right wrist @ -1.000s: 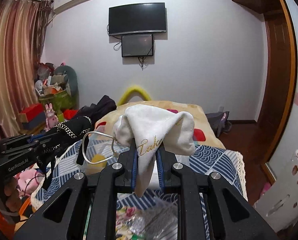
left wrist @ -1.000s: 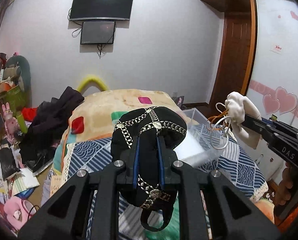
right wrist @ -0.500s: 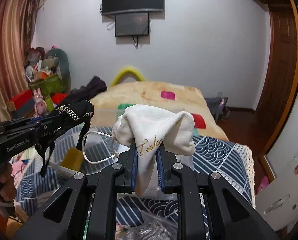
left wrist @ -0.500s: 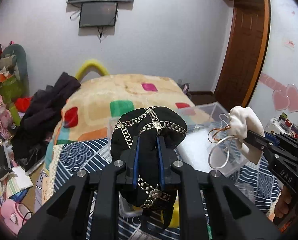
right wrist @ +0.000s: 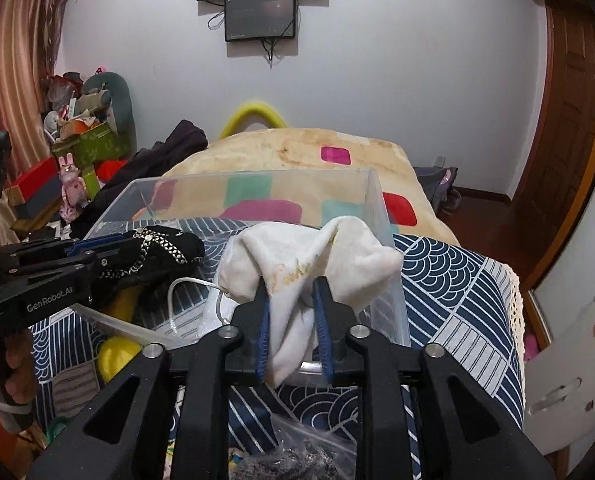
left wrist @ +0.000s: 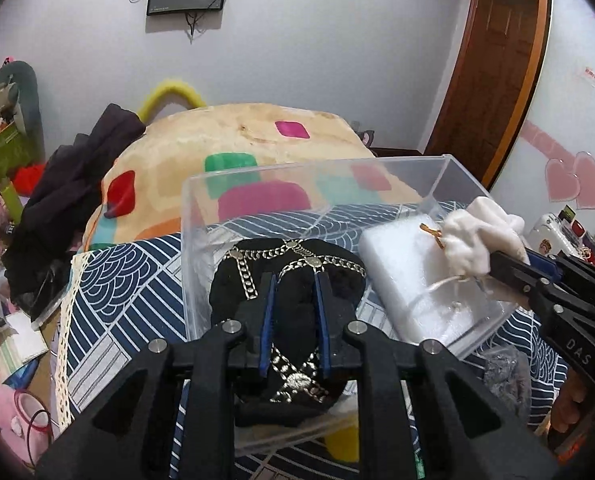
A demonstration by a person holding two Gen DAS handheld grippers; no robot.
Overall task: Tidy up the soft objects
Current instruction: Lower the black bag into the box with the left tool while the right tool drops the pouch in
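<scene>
Left gripper point(left wrist: 295, 292): seen clamped on the black pouch point(left wrist: 293, 280), cloth pinched between the blue-lined fingers point(left wrist: 267, 316); the jaws are kept narrow by the fabric.
Black pouch: trimmed with silver chain; held over the left half of the clear plastic box point(left wrist: 193, 248), inside its walls. Whether the floor of the box is touched cannot be told.
Right gripper point(right wrist: 291, 300): shown closed on the white drawstring bag point(right wrist: 317, 256), a fold of the bag squeezed between the pads and hanging below them.
White drawstring bag: gold lettering is seen on the cloth and a white cord point(right wrist: 185, 284) loops off its left side; the bag is held over the right half of the box, above the white foam pad point(left wrist: 409, 272).
Clear plastic box: set on the blue wave-pattern bedspread point(right wrist: 449, 280), with the cream blanket with coloured patches point(left wrist: 237, 136) behind it.
White foam pad: lying inside the box on its right side.
Grippers together: both are poised over the one box, the pouch and the bag side by side and apart.
Surroundings: a dark garment point(left wrist: 73, 184) is heaped at the left of the bed; a wall screen point(right wrist: 260, 16) is mounted on the far wall.
</scene>
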